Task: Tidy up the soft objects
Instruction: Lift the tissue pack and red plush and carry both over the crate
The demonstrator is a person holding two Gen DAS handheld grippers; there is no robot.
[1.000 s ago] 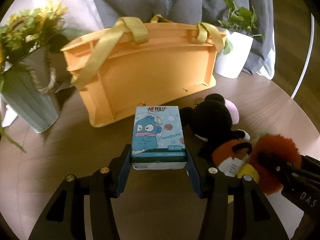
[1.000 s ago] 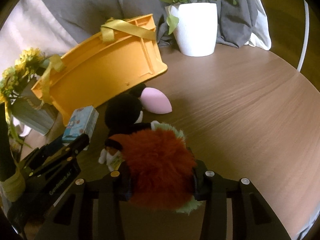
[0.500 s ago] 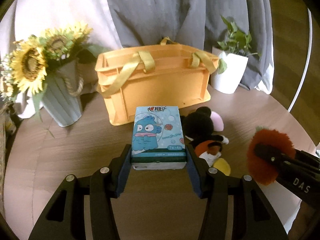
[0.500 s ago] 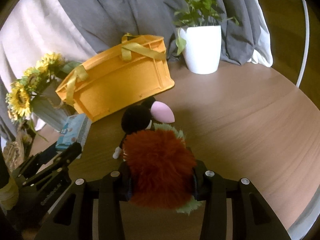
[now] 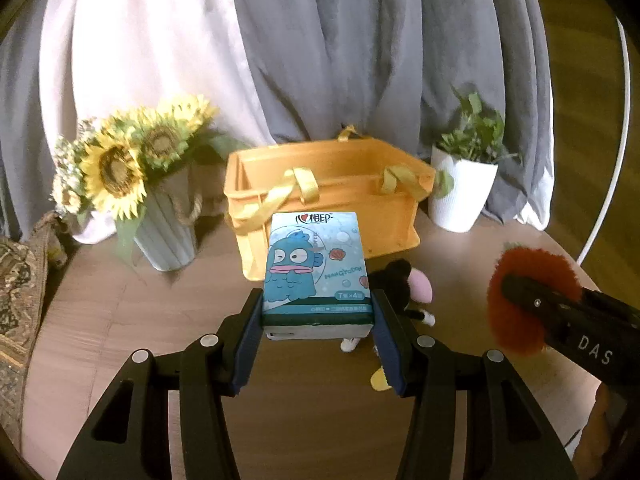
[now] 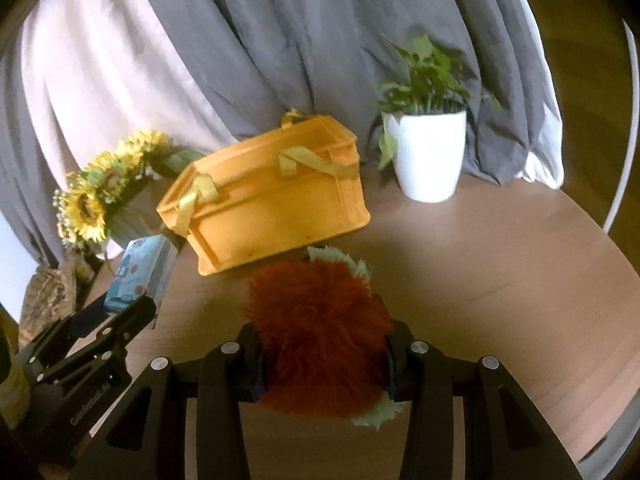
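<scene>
The left gripper (image 5: 318, 344) is clamped on a blue tissue pack (image 5: 316, 272), its two blue-padded fingers (image 5: 250, 344) pressing the pack's sides, and the pack is held up off the round wooden table (image 5: 120, 320). A cartoon fish face is printed on its top. To its right, the right gripper (image 6: 322, 364) squeezes a fluffy red plush (image 6: 320, 336) with pale green tufts, the jaws closed hard into the fur on both sides; the plush, too, is in the air above the tabletop.

Beyond both grippers, toward the far side of the table, stands an open orange basket (image 5: 332, 200) with yellow fabric handles, its rim facing up. Between the basket and the tissue pack, low on the table, lies a black plush toy (image 5: 394, 276) with a pink ear, partly hidden behind the left gripper's right finger. A vase of sunflowers (image 5: 132, 184) sits left of the basket, and a white pot with a green plant (image 5: 464, 188) sits to its right. Grey and pale curtains (image 5: 320, 40) hang behind everything.
</scene>
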